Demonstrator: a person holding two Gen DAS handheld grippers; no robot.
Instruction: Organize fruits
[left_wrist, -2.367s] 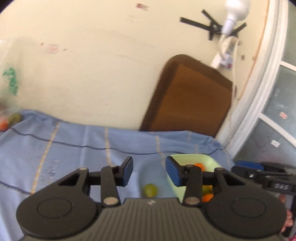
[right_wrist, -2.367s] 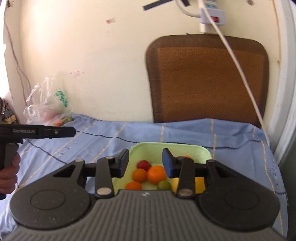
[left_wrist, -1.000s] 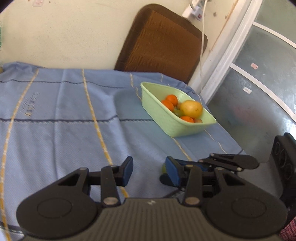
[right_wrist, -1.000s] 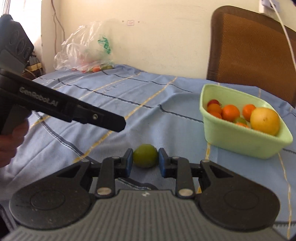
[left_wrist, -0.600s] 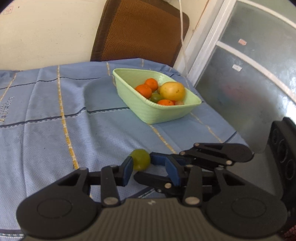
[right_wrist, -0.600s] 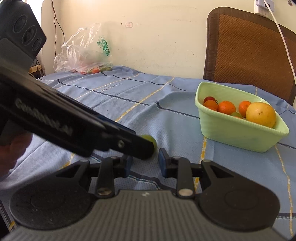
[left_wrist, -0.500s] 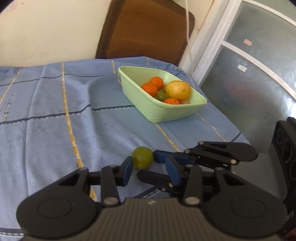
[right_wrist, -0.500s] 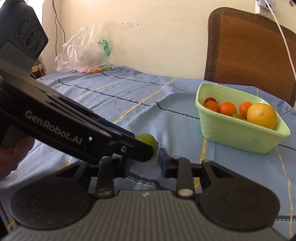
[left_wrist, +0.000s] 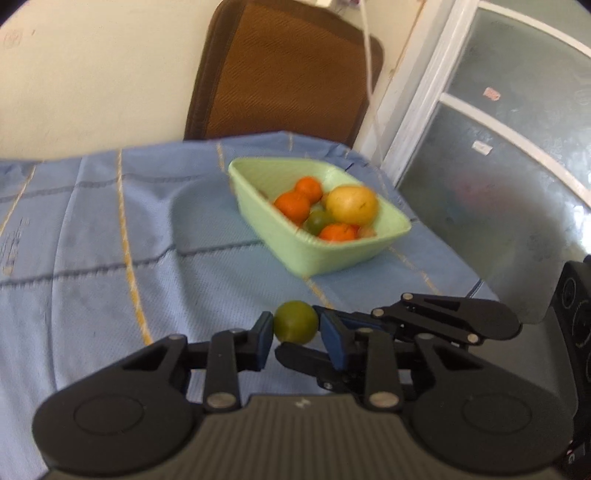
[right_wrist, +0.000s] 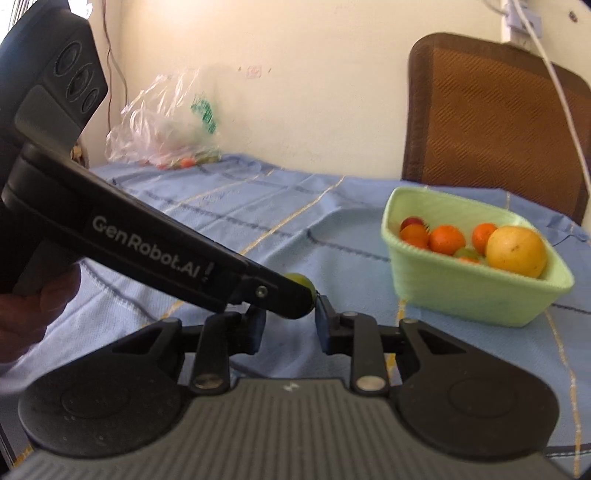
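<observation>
A green lime (left_wrist: 295, 322) sits between the blue pads of my left gripper (left_wrist: 295, 334), which is shut on it just above the blue cloth. In the right wrist view only the lime's top edge (right_wrist: 301, 277) shows behind the left gripper's black finger. My right gripper (right_wrist: 286, 325) is open just below and behind the lime, its fingers crossing under the left gripper. A light green tub (left_wrist: 332, 258) holds oranges, a yellow fruit (left_wrist: 352, 205) and a green one; it also shows in the right wrist view (right_wrist: 461, 295).
A blue striped cloth (left_wrist: 110, 240) covers the table. A brown chair back (left_wrist: 280, 77) stands behind the tub. A plastic bag with fruit (right_wrist: 166, 125) lies at the far left corner. A frosted glass door (left_wrist: 517, 166) is at the right.
The right gripper let go of the lime and opened. The left gripper closed its pads on the lime, and it is now lifted a little off the cloth.
</observation>
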